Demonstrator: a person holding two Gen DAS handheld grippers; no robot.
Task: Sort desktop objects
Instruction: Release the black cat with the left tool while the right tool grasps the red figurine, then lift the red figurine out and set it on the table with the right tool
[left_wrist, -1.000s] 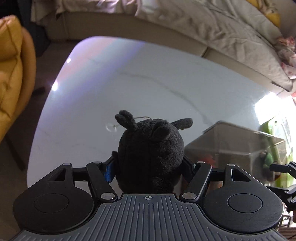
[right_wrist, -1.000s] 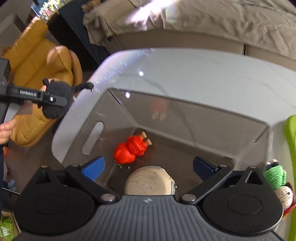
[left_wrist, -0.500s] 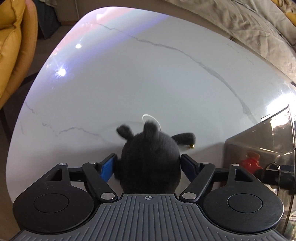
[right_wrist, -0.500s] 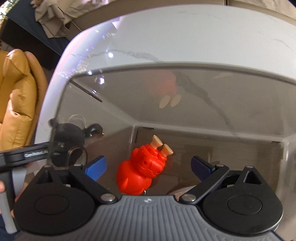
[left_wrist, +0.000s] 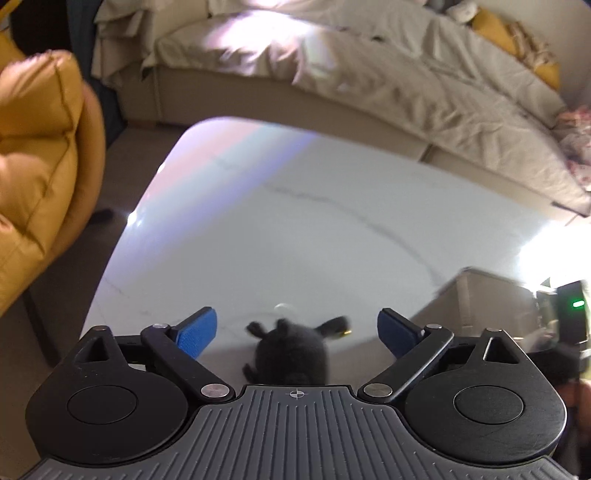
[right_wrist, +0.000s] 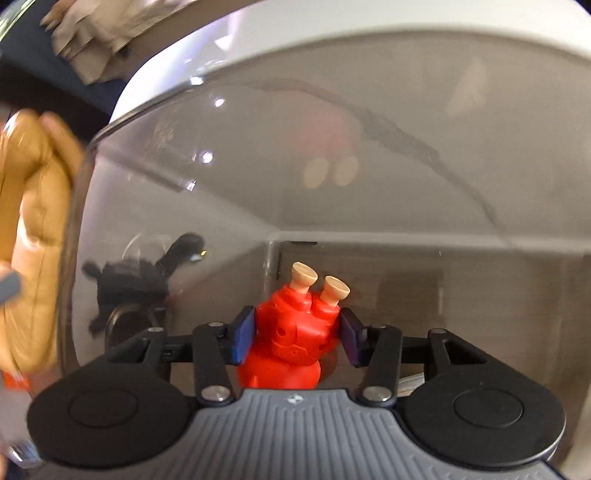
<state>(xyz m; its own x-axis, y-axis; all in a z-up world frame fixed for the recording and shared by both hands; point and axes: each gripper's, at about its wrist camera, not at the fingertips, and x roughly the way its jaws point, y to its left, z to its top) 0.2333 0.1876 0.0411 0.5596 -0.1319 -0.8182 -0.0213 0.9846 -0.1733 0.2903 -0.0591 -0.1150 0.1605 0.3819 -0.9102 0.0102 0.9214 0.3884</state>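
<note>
Left gripper (left_wrist: 295, 328) jaws apart above the black plush (left_wrist: 291, 356) on the tabletop (left_wrist: 295, 229) — right gripper (right_wrist: 297, 336) jaws clamped on the red figure (right_wrist: 291, 339) inside the clear bin (right_wrist: 369, 147).

1. Black plush toy (left_wrist: 291, 354) on the marble table (left_wrist: 295, 229): its lower body is hidden behind the left gripper's (left_wrist: 295, 332) housing, and it's smeared by blur.
2. Seen through the smoked clear bin (right_wrist: 177, 206), the plush toy is only a dark, murky shape left of the red figure (right_wrist: 291, 332).
3. Red figure: its base is cut off by the right gripper's (right_wrist: 295, 334) housing.
4. Yellow armchair (left_wrist: 37, 147), far left of the plush toy, runs out of frame, blurred.
5. Right of the plush toy, the bin's wall shows only glare and vague reflections.
</note>
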